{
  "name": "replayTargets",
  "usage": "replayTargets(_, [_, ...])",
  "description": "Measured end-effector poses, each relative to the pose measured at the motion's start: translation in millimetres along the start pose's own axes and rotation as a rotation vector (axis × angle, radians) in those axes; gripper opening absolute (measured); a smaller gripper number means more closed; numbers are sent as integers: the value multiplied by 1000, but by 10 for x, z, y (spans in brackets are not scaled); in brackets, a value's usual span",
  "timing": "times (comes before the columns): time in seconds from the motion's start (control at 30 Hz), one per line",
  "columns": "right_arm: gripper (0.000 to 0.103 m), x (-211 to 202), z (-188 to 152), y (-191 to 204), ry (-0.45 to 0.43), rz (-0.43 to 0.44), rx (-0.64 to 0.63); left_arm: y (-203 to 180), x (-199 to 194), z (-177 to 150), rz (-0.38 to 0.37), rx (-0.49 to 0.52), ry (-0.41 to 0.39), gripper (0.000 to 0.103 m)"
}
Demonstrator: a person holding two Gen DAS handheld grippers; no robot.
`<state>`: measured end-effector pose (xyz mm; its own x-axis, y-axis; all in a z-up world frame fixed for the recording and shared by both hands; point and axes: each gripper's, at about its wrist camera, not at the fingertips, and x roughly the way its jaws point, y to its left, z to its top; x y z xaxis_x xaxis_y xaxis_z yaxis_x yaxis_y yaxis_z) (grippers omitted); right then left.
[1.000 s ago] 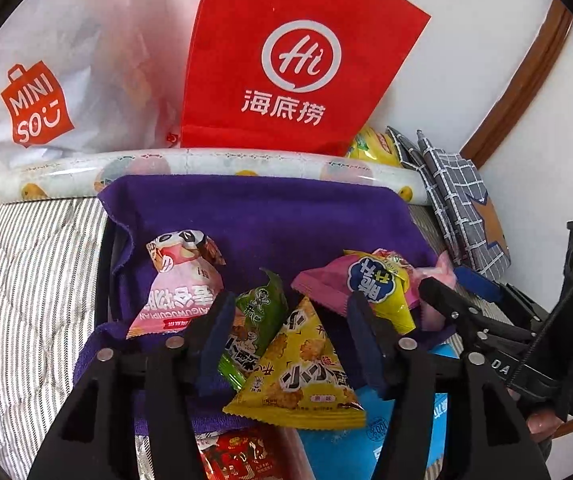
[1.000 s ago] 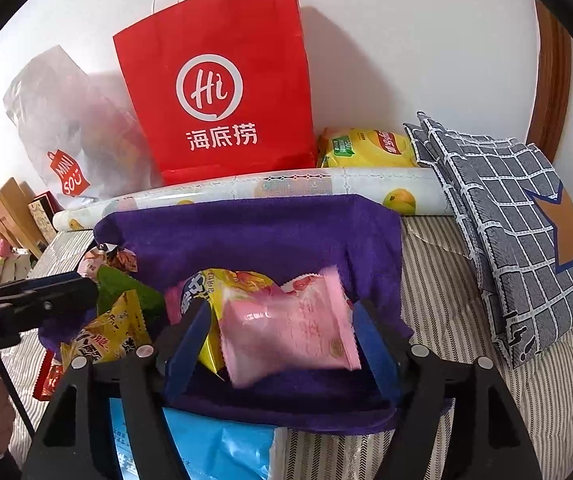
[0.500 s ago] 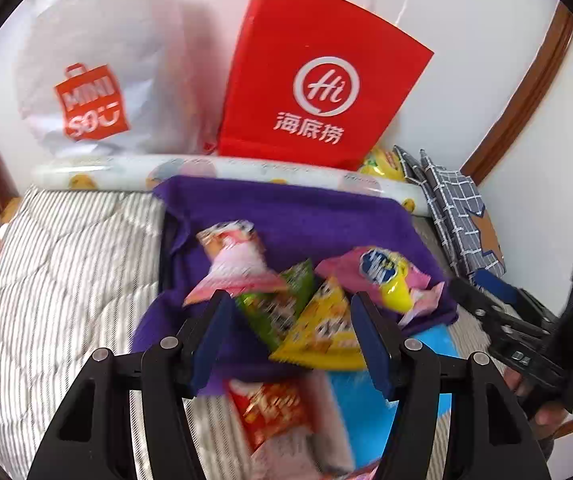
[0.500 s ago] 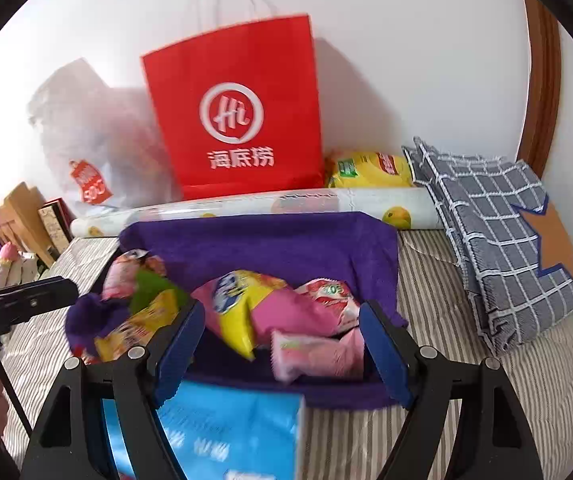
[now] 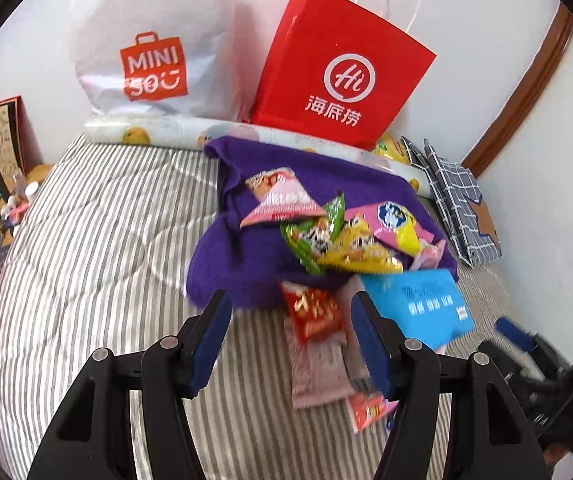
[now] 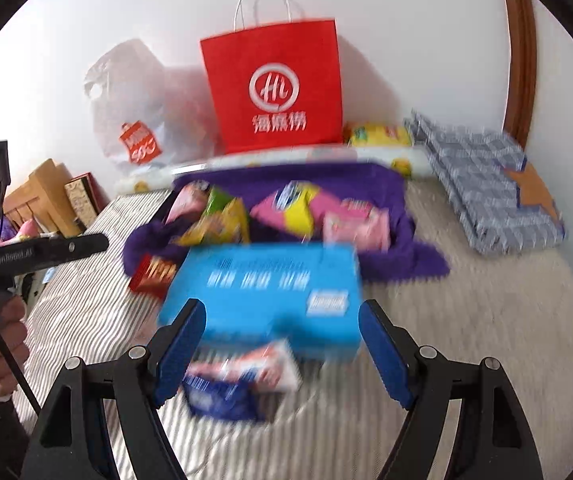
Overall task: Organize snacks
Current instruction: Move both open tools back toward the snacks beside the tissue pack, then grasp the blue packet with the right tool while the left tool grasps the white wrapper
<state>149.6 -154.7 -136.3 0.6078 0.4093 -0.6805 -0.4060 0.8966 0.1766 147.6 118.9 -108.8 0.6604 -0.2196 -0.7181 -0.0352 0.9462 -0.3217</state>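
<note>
Striped bed cover (image 5: pixel 98 248), grey and white, backed by a white wall.

- Red paper bag (image 5: pixel 338 76) and white plastic bag (image 5: pixel 154 40): upright against the wall, side by side.
- Patterned roll (image 5: pixel 158 134): lying along the foot of both bags.
- Checked cushion (image 6: pixel 486 196): at the right, near the wall.
- Purple cloth (image 5: pixel 238 256): spread on the bed, carrying the snack packets.
- Snack packets: pink triangular one (image 5: pixel 282 202), green one (image 5: pixel 314 236), yellow one (image 5: pixel 356 254), pink-and-yellow one (image 5: pixel 396 226), all heaped together on the cloth.
- Red packet (image 5: pixel 314 312): at the cloth's near edge, partly on the bed.
- Blue box (image 6: pixel 270 296): just in front of the cloth, blurred.
- Small blue-and-white pack (image 6: pixel 238 384): in front of the box.
- Left claw (image 5: pixel 290 344): fingers apart, nothing clamped, above the red packet.
- Right claw (image 6: pixel 282 354): fingers apart, nothing clamped, above the small pack.
</note>
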Motion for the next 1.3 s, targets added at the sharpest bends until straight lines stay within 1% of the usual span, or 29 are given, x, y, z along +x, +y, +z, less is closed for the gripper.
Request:
replayTargets(0.1, [78,44,-169,127,30,9,-9,36,-64,-111,-9,0,-4,62])
replayTargets(0.27, [78,95,-334,341,36,23,-29,117,-123,-327,-10,6,-2,63])
replayTargets(0.5, [78,338,-463,468,52,-65,-60,241,-90,-513,7,-11,23,63])
replayTargets(0.63, [78,449,-487,422,70,-84,-28,252,-43,-552,17,-11,38,63])
replayTargets(0.7, [65,470,-484,388,77,-82,-8,233,-5,-562,17,-11,46,63])
replayTargets(0.73, [56,478,-479,366,85,-75,0,212,20,-566,15,-9,51,63])
replayTargets(0.83, [54,430,-484,325,69,-71,3,140,67,-573,10,5,59,63])
replayTargets(0.97, [54,326,-495,260,53,-66,6,10,154,-575,4,32,72,63])
replayTargets(1.1, [54,162,-491,138,18,-60,18,-111,279,-561,-1,48,91,63])
replayTargets(1.3, [54,-35,-470,-135,-25,-82,52,-339,522,-536,9,78,122,63])
